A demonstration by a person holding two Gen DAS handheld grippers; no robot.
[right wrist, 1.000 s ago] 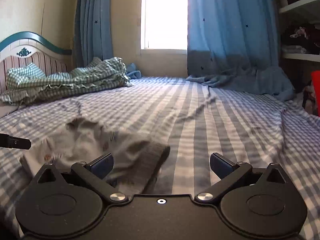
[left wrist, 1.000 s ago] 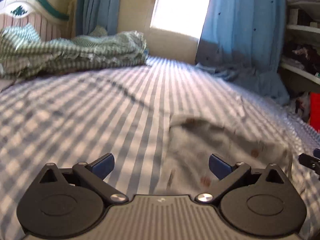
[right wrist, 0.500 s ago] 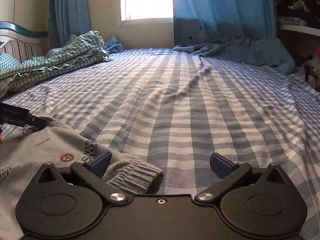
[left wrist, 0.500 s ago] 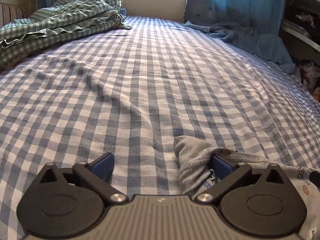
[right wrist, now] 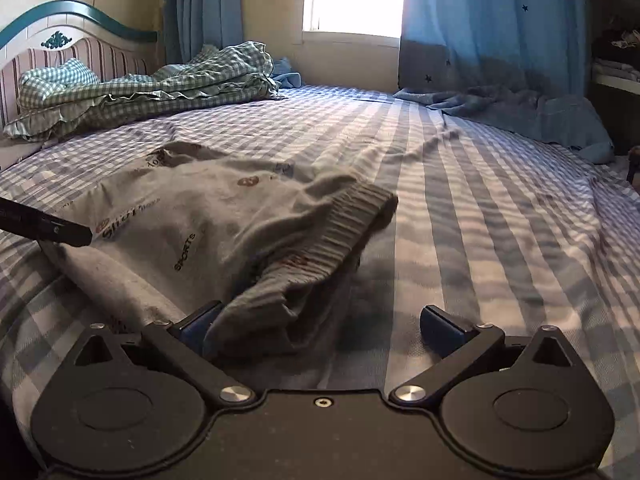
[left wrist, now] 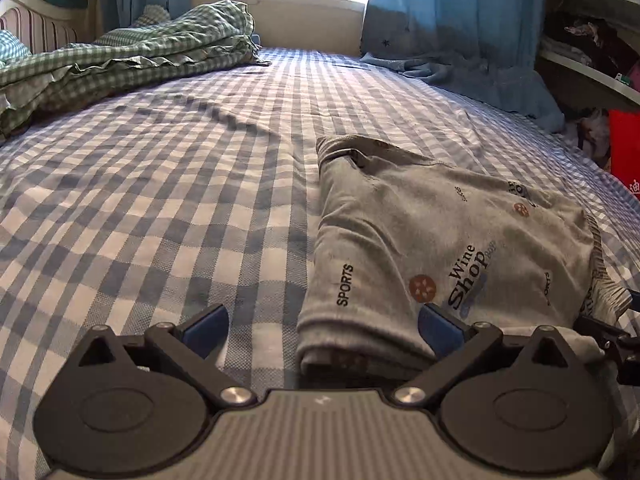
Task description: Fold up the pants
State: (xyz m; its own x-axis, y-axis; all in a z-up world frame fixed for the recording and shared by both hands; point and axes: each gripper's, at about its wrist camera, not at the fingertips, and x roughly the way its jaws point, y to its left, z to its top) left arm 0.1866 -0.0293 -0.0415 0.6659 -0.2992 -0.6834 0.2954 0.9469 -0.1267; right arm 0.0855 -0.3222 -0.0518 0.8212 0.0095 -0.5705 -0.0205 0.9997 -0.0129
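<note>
Grey printed pants (left wrist: 440, 240) lie folded in layers on the blue checked bed sheet (left wrist: 160, 200). In the left wrist view my left gripper (left wrist: 322, 326) is open, its jaws wide, with the near folded edge of the pants between them, nearer the right finger. In the right wrist view the pants (right wrist: 192, 216) lie to the left, the ribbed waistband (right wrist: 344, 228) bunched and raised. My right gripper (right wrist: 320, 328) is open, its left finger against a fold of cloth. The left gripper's tip (right wrist: 48, 230) shows at the far left.
A green checked quilt (right wrist: 152, 84) is heaped by the headboard (right wrist: 60, 44) at the back left. Blue curtains (right wrist: 492, 20) drape onto the bed at the back right. Shelves (left wrist: 592, 56) and a red item (left wrist: 624, 160) stand on the right.
Both grippers have pulled back and risen from low over the sheet. The pants now lie in a folded stack in front of them. Both grippers stay open.
</note>
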